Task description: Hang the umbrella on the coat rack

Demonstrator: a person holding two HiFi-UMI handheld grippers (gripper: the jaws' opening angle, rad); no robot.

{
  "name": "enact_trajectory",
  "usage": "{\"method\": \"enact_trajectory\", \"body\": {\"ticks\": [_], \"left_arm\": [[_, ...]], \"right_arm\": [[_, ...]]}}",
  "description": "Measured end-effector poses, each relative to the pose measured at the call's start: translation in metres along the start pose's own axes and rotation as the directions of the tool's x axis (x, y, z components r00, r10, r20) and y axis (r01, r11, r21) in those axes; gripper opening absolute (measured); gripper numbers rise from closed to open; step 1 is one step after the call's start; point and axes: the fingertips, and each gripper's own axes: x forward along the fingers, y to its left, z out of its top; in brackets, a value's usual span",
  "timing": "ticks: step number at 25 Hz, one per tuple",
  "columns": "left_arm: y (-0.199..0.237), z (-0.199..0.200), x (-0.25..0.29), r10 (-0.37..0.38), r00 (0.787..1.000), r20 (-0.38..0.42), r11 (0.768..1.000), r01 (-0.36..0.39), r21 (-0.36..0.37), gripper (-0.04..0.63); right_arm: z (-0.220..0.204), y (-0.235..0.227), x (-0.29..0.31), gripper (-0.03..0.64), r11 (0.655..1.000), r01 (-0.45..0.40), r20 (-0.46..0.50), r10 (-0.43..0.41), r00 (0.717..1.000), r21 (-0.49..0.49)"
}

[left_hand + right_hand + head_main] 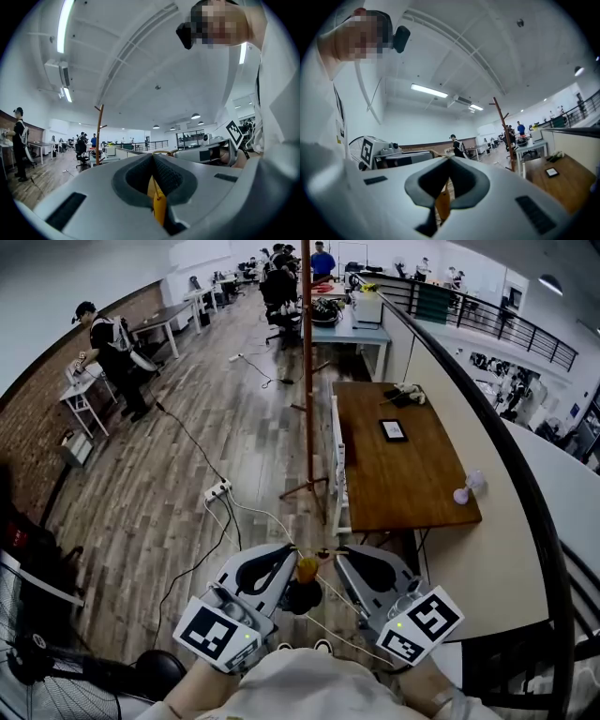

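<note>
Pinching the limp wrist loop [323, 553] of the light, probably swing-prone umbrella [306, 583] in the closed jaws of left gripper [289, 551] and right gripper [342, 554].

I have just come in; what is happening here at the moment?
A person holds a gripper in each hand, close to the body. The left gripper and the right gripper are both closed on the thin loop of an umbrella, which hangs between them. The coat rack stands ahead, not yet reached.

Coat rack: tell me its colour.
The coat rack is reddish-brown, clearest in the head view.
</note>
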Motion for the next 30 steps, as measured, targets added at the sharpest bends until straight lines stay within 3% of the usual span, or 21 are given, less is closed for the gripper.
{"method": "enact_trajectory", "body": {"ticks": [9, 18, 30], "left_arm": [[-0.008, -0.011, 0.015, 0.041, 0.999, -0.013, 0.999, -0.041, -0.007, 0.002], [-0.013, -0.021, 0.037, 0.070, 0.997, -0.022, 0.998, -0.070, -0.008, 0.002], [0.033, -0.036, 0.079, 0.043, 0.999, -0.011, 0.999, -0.043, -0.028, 0.002]], "right_arm": [[-0.008, -0.016, -0.008, 0.008, 0.998, -0.063, -0.014, 0.063, 0.998, 0.005], [-0.006, -0.050, -0.007, 0.008, 0.998, -0.067, -0.018, 0.067, 0.998, 0.006], [-0.016, -0.093, 0.033, 0.008, 0.999, -0.039, -0.038, 0.039, 0.999, -0.012]]}}
